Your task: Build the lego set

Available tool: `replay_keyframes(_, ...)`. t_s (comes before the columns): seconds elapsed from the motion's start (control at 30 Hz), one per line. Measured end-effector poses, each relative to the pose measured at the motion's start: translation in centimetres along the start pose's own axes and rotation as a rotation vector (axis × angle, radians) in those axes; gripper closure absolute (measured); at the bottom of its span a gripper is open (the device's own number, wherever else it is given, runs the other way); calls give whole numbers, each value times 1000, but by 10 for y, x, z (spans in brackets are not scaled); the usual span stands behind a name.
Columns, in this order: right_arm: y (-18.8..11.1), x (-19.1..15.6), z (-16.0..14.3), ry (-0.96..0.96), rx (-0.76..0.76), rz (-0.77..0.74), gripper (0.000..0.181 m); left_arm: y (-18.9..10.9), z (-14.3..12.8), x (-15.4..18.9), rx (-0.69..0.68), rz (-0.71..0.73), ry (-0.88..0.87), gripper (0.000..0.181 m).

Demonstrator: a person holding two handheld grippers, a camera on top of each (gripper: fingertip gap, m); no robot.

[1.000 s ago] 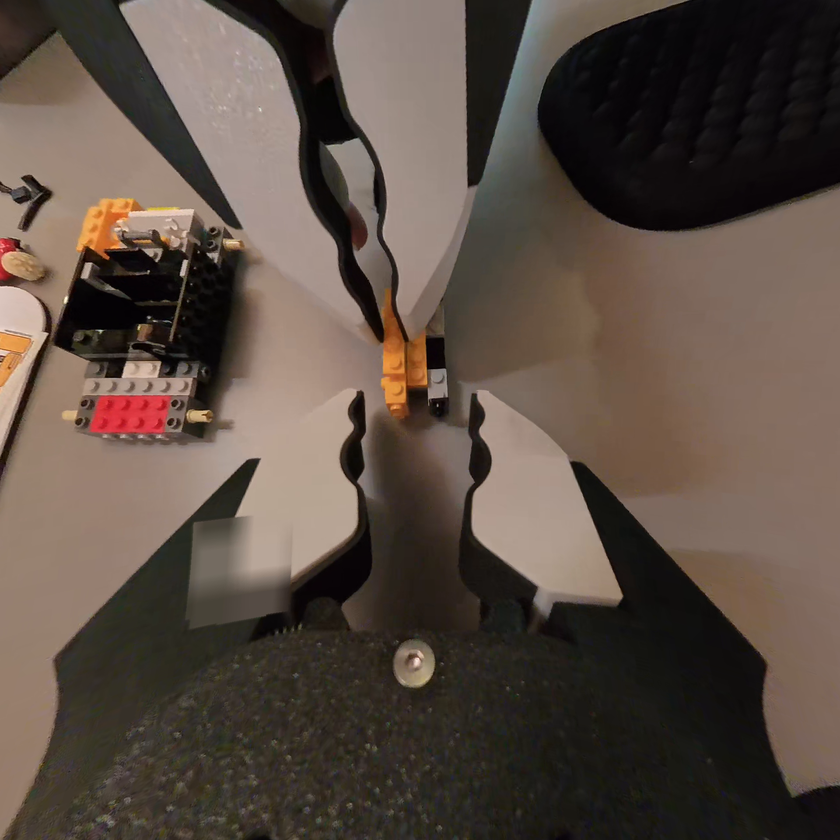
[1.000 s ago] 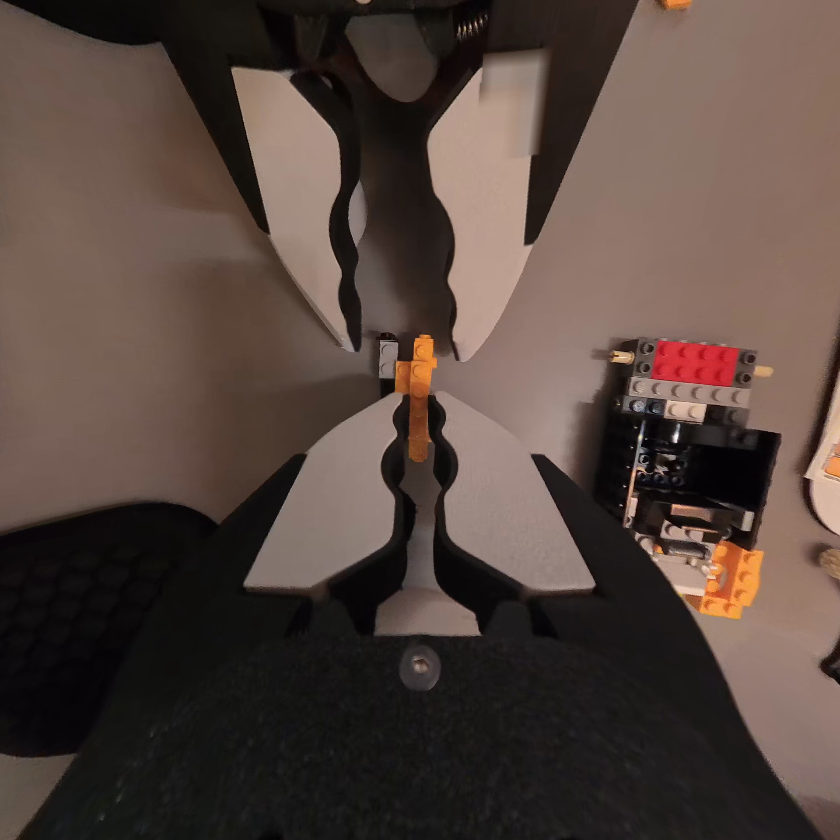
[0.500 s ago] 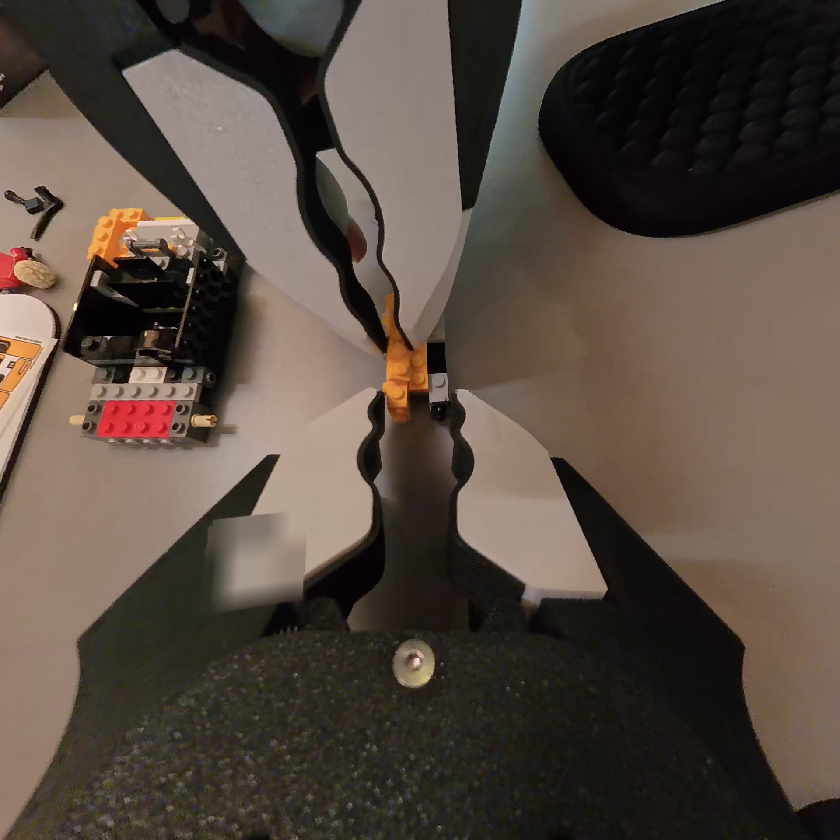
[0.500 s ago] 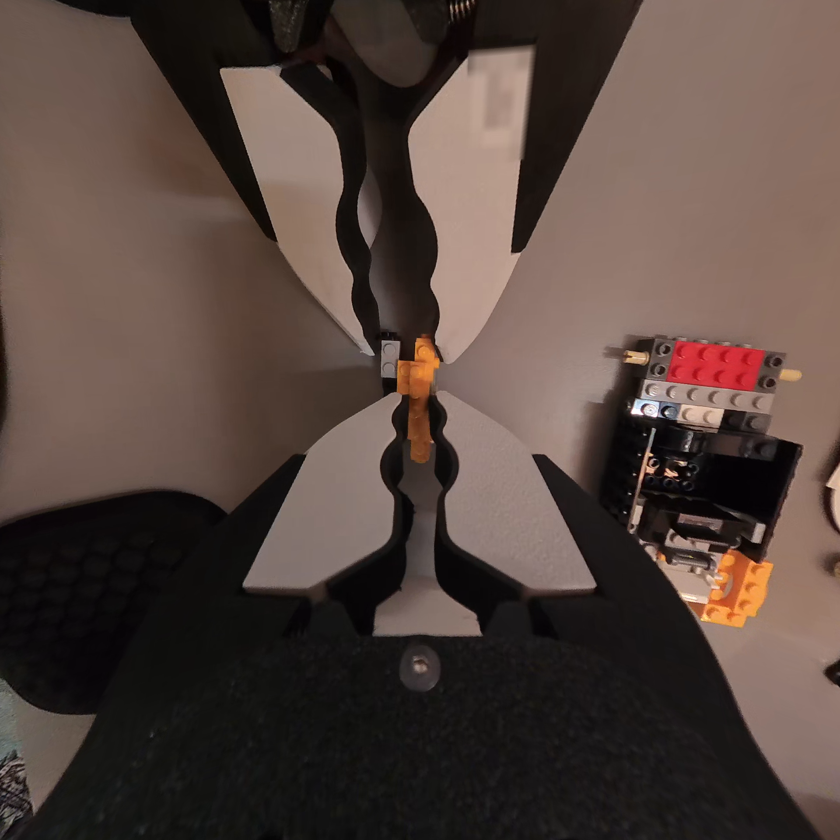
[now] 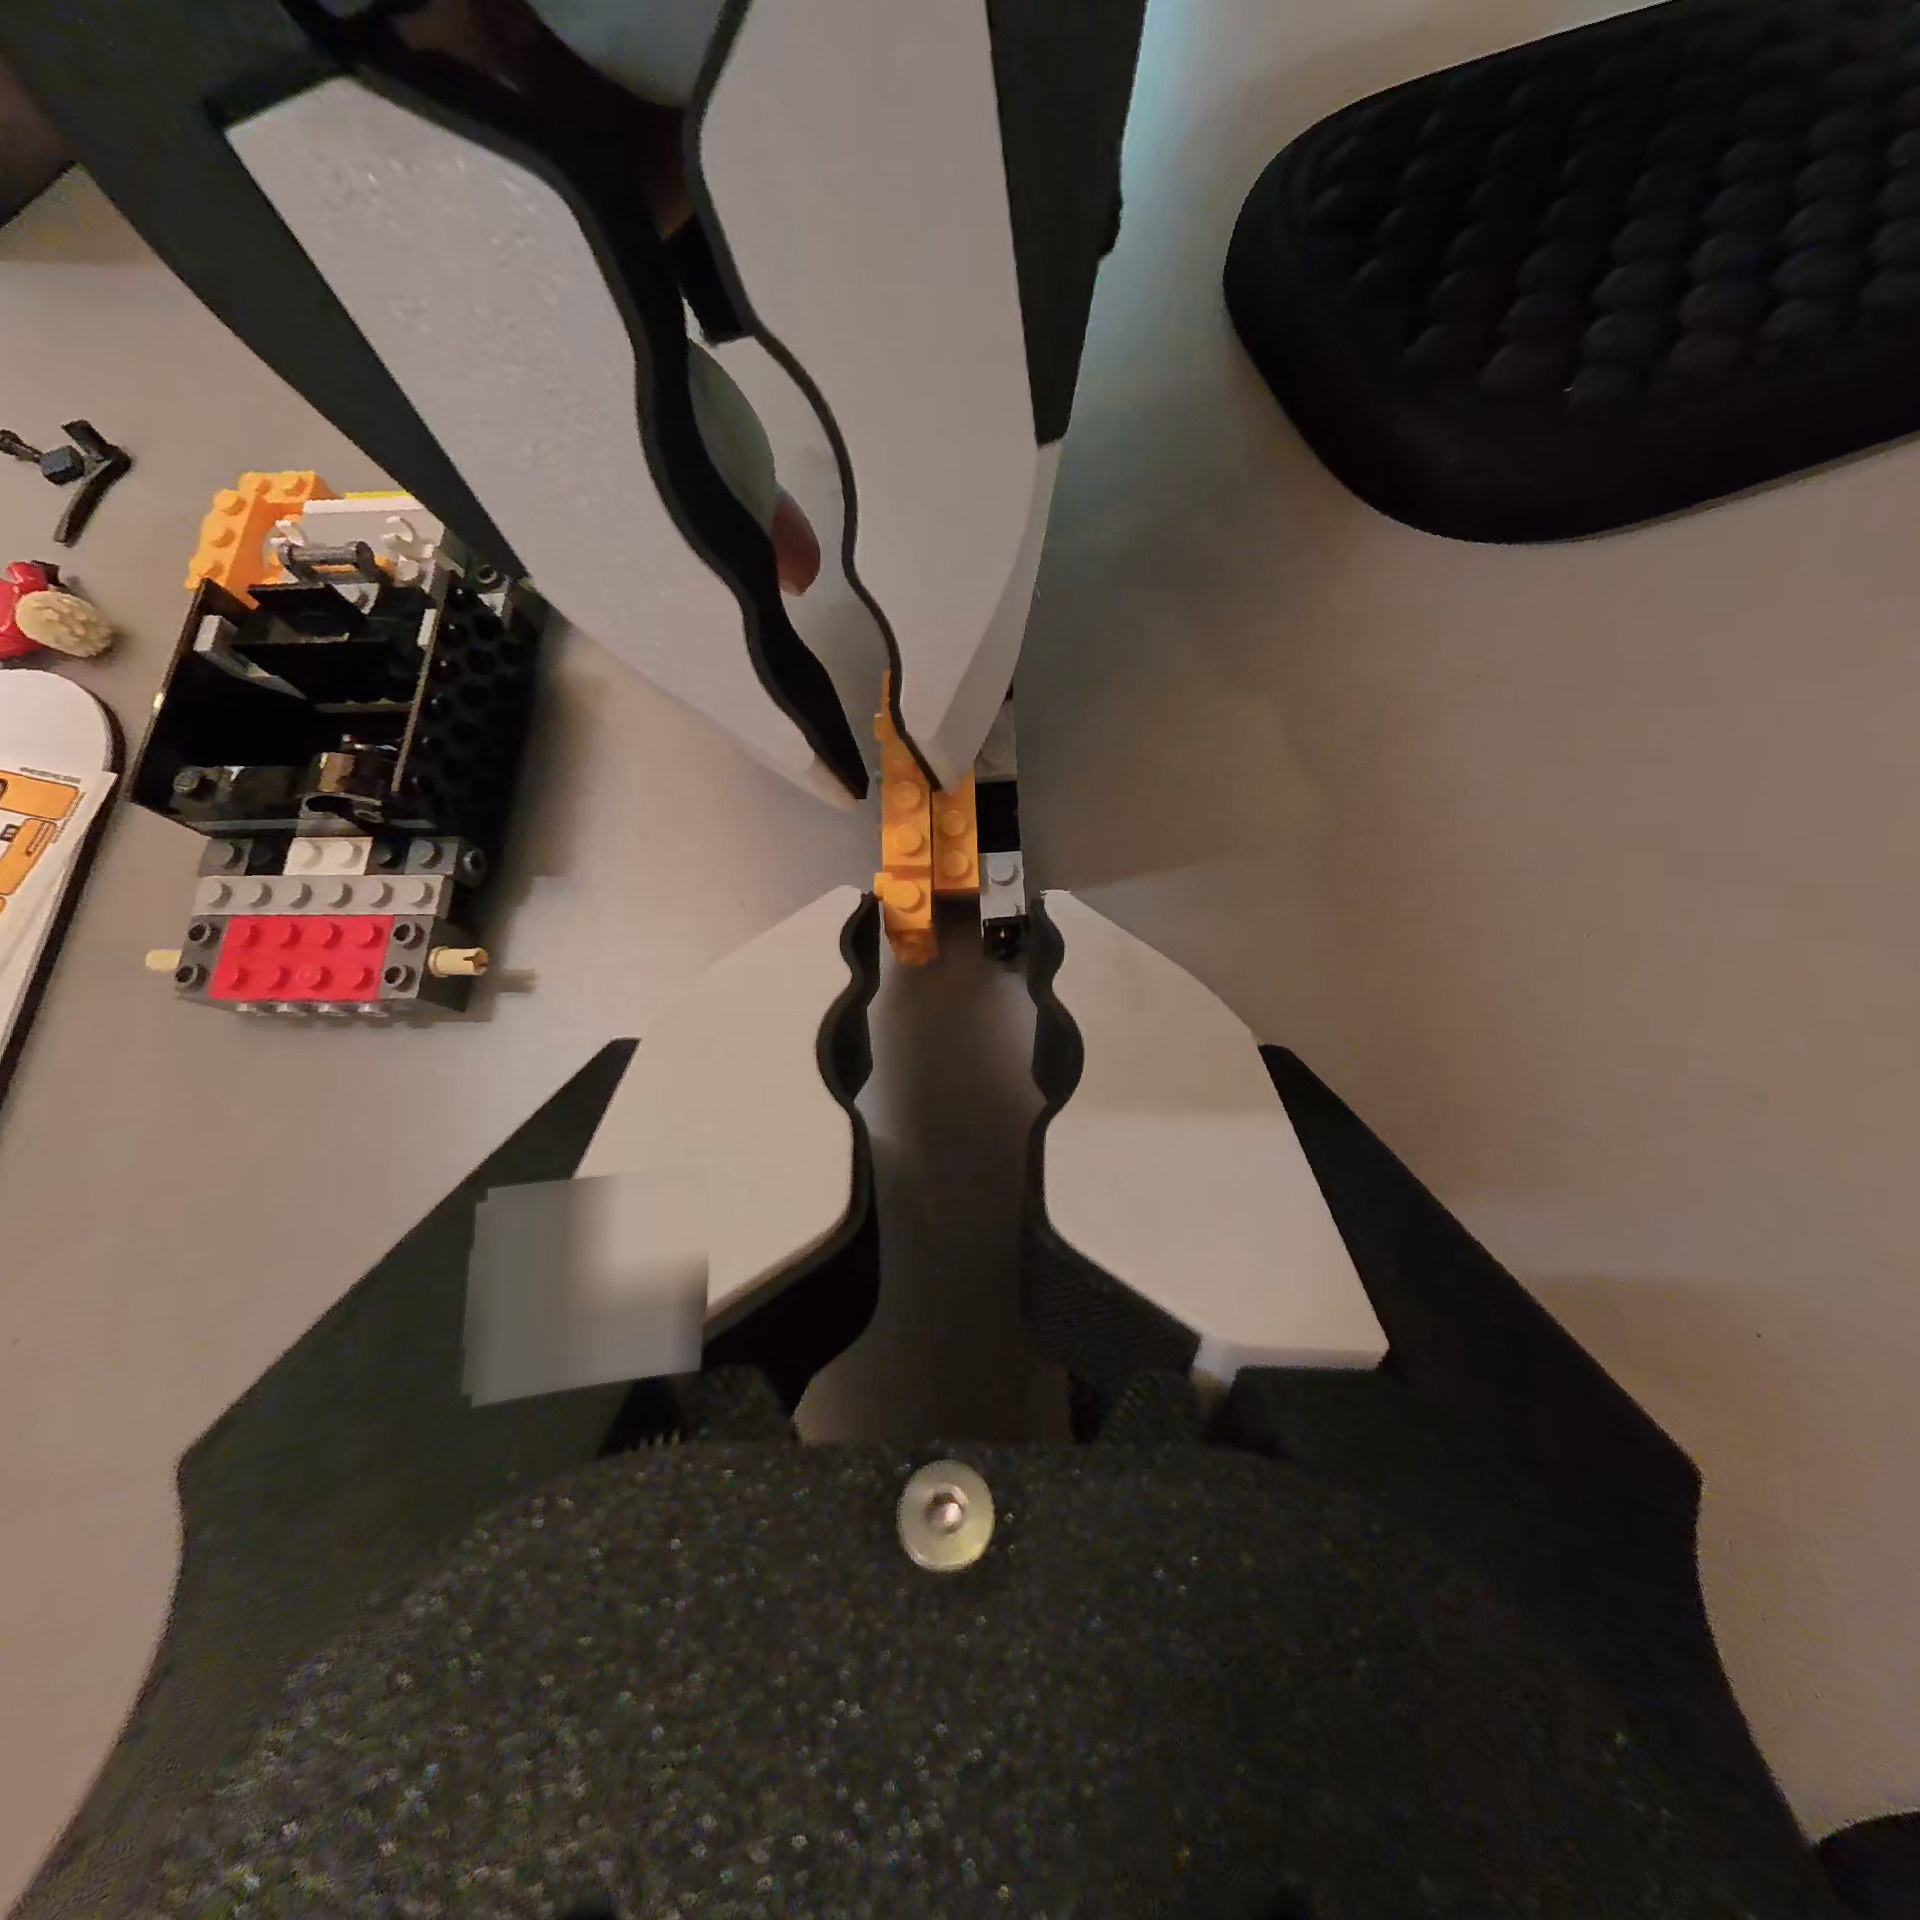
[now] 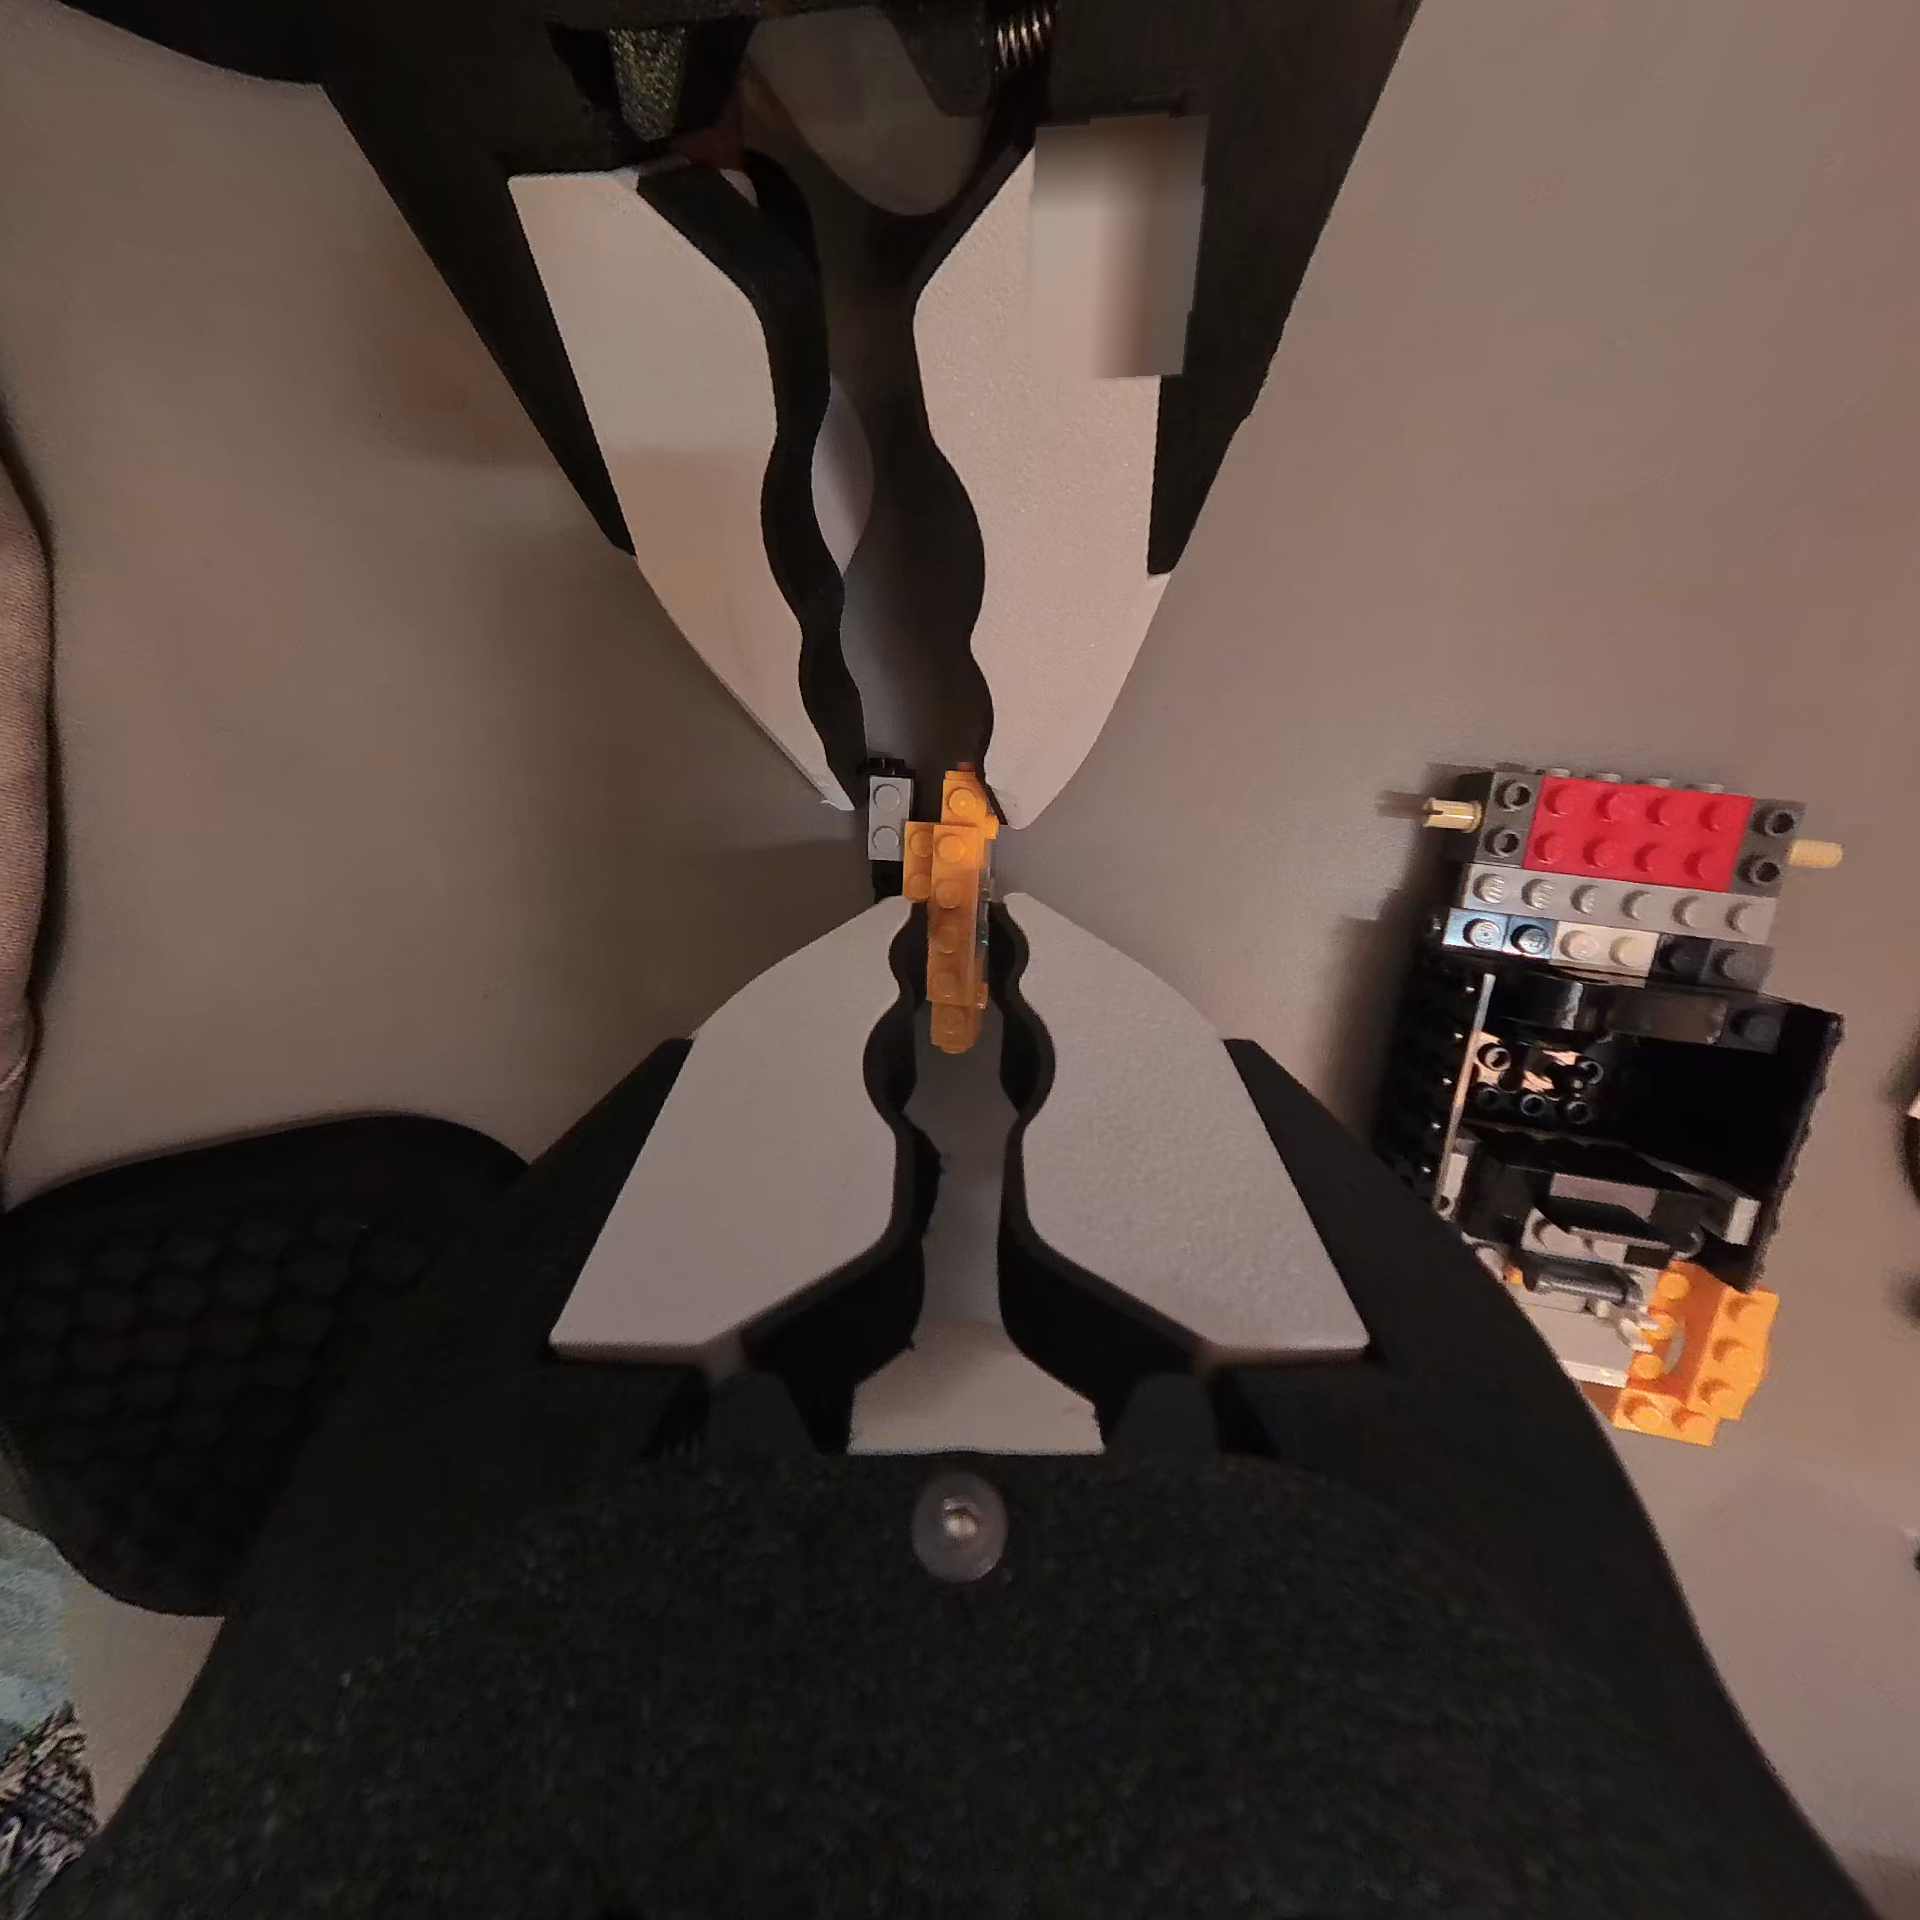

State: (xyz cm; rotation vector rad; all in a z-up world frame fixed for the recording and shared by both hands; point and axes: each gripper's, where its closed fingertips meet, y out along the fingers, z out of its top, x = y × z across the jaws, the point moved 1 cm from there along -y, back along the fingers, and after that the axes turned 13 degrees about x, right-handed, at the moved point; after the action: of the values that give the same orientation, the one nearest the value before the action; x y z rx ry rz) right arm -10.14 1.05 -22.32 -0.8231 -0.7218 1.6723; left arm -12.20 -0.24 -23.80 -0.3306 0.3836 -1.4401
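Orange lego piece (image 6: 951,914) pinched in right tool (image 6: 948,909) above grey tabletop (image 5: 1455,935), left tool (image 5: 951,904) facing it tip to tip, fingers apart around its far end, larger black lego build (image 5: 322,748) lying well aside, black pad (image 5: 1610,281) opposite.

Right gripper's fingers (image 6: 940,940) hide orange piece's (image 6: 951,914) end (partly)

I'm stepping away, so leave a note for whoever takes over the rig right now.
Right gripper: shut on the orange piece, above the table.
Left gripper: jaws open around the orange piece's far end and a small grey-black piece beside it.
Main model sits aside, on the right gripper's right.
Done: model partly built.
Left: probably join the small pieces, then add them to the model.
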Motion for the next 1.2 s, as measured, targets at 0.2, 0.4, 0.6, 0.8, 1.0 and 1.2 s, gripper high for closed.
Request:
replay_keyframes(0.2,-1,0,1,2,11,4,170,1,-3,2,-14,-10,-3,152)
replay_keyframes(0.4,-13,-1,9,12,82,-13,169,4,-6,0,-27,6,-8,151)
replay_keyframes(0.6,-31,-5,8,58,220,-40,168,4,-3,-4,-11,34,-4,155)
replay_keyframes(0.8,-40,-11,-2,171,293,44,161,3,5,8,33,-44,-15,156)
replay_keyframes(1.0,-32,-44,4,417,396,384,138,2,15,34,72,-184,27,156)
replay_keyframes(1.2,-21,-68,-6,574,357,587,133,-1,29,59,95,-289,81,156)
